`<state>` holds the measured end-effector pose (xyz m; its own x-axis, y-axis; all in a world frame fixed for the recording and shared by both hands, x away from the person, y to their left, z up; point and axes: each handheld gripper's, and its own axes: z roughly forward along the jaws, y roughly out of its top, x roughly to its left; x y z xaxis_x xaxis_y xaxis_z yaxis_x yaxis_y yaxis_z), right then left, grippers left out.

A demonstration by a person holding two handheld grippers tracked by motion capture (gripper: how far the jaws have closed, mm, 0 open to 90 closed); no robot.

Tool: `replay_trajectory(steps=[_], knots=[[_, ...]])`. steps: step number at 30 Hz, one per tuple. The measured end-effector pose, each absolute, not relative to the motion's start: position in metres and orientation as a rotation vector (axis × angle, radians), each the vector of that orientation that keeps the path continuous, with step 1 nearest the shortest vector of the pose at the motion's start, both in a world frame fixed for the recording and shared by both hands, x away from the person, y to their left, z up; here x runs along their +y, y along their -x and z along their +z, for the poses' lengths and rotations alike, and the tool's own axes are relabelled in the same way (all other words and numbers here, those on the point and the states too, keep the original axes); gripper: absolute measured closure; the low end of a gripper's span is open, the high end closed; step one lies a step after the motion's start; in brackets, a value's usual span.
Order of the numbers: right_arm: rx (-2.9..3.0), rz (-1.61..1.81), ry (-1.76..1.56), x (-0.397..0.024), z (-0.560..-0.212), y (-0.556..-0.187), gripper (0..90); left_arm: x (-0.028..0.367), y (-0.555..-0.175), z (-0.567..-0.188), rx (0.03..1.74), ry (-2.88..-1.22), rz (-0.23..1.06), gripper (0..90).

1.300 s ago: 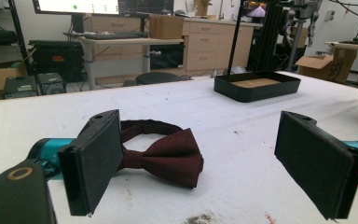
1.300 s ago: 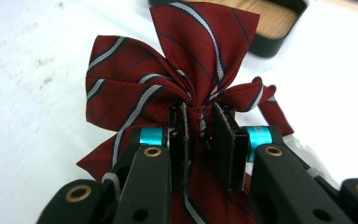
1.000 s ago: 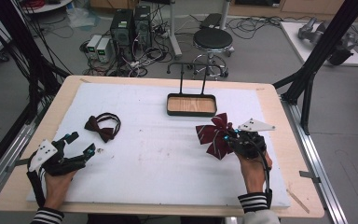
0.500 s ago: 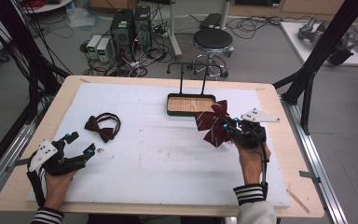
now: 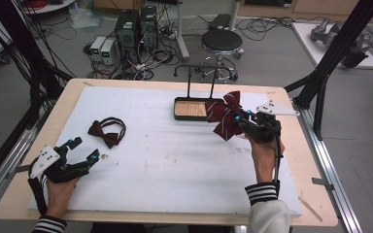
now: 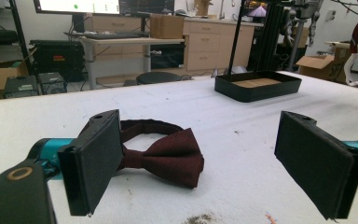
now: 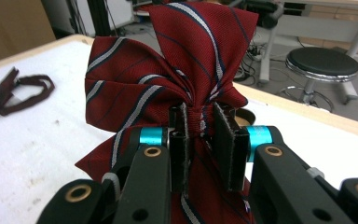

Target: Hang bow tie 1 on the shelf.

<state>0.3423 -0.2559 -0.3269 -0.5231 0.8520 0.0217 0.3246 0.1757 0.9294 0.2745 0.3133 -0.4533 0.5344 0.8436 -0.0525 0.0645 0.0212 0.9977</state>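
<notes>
Far left, near the table's front edge: left gripper (image 5: 81, 150), jaws spread wide, nothing between the pads, resting low on the white padded table cover (image 5: 175, 165). Just beyond it, flat on the cover: small plain maroon fabric bow tie with a looped neck band (image 5: 106, 132), untouched. Probably light, soft and limp; best pinched at the centre knot, since a wing would fold and the band would trail.

Toward the middle back: shallow black rectangular tray with a wooden floor (image 5: 190, 108), under a thin black metal hanger stand (image 5: 199, 77).

Right of the tray, lifted off the cover: larger dark red striped satin bow tie (image 5: 225, 116), clamped at its knot by the right gripper (image 7: 200, 135), jaws closed tight on the gathered cloth. Loops fan out freely and droop a little, so floppy and nearly weightless by the look of it. Smooth weave, likely slippery; knot hold seems safest, no crushing risk.
</notes>
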Motion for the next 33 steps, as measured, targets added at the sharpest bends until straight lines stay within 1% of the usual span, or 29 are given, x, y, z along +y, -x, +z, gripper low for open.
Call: replay_trajectory(steps=[18, 33], knots=[[1.912, 1.414, -1.092, -0.251, -0.301, -0.370, 76.8, 0.314, -0.275, -0.453, 0.842, -1.436, 0.725, 15.5], [1.929, 1.394, -1.069, -0.242, -0.283, -0.398, 76.8, 0.314, -0.275, -0.453, 0.846, -1.432, 0.715, 15.5]])
